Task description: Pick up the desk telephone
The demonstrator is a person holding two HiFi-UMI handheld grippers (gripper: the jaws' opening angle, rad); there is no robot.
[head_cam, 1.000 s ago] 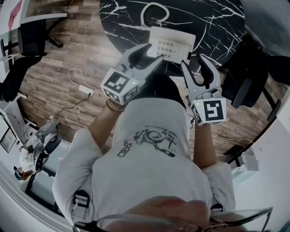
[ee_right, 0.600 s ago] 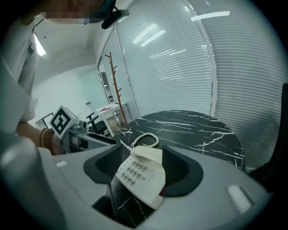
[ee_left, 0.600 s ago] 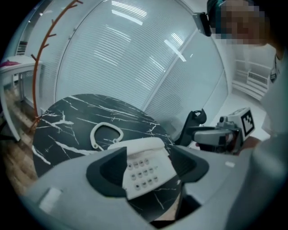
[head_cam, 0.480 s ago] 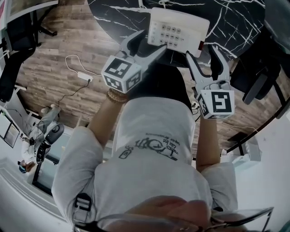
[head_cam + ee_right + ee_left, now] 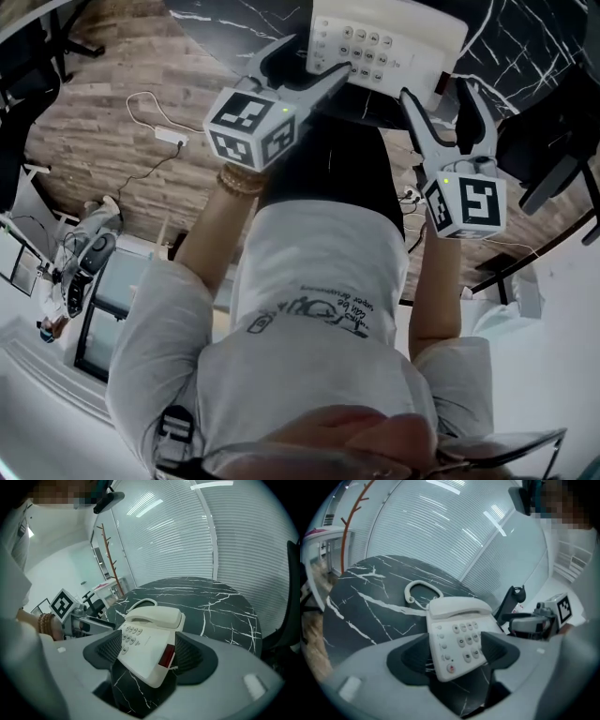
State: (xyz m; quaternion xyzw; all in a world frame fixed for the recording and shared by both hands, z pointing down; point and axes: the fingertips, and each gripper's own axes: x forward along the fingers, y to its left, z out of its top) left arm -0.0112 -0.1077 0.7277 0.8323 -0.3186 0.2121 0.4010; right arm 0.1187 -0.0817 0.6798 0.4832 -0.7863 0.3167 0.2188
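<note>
A white desk telephone (image 5: 386, 47) with its handset on the cradle sits near the front edge of a round black marble table (image 5: 234, 21). My left gripper (image 5: 314, 58) reaches toward the phone's near left corner and my right gripper (image 5: 439, 92) toward its near right side. Both pairs of jaws are opening. In the left gripper view the phone (image 5: 457, 637) shows in the gap of the left gripper (image 5: 454, 652), no pad pressing it. The right gripper view frames the phone (image 5: 147, 641) the same way inside the right gripper (image 5: 147, 654). Whether any finger touches the phone I cannot tell.
The phone's coiled cord (image 5: 423, 590) lies on the table behind it. A power strip with its cable (image 5: 169, 136) lies on the wooden floor at the left. Dark office chairs (image 5: 553, 141) stand at the table's right. A coat stand (image 5: 110, 555) rises beyond the table.
Both grippers have come down toward the table edge and their jaws have spread wider. The telephone now sits closer to the fingertips.
</note>
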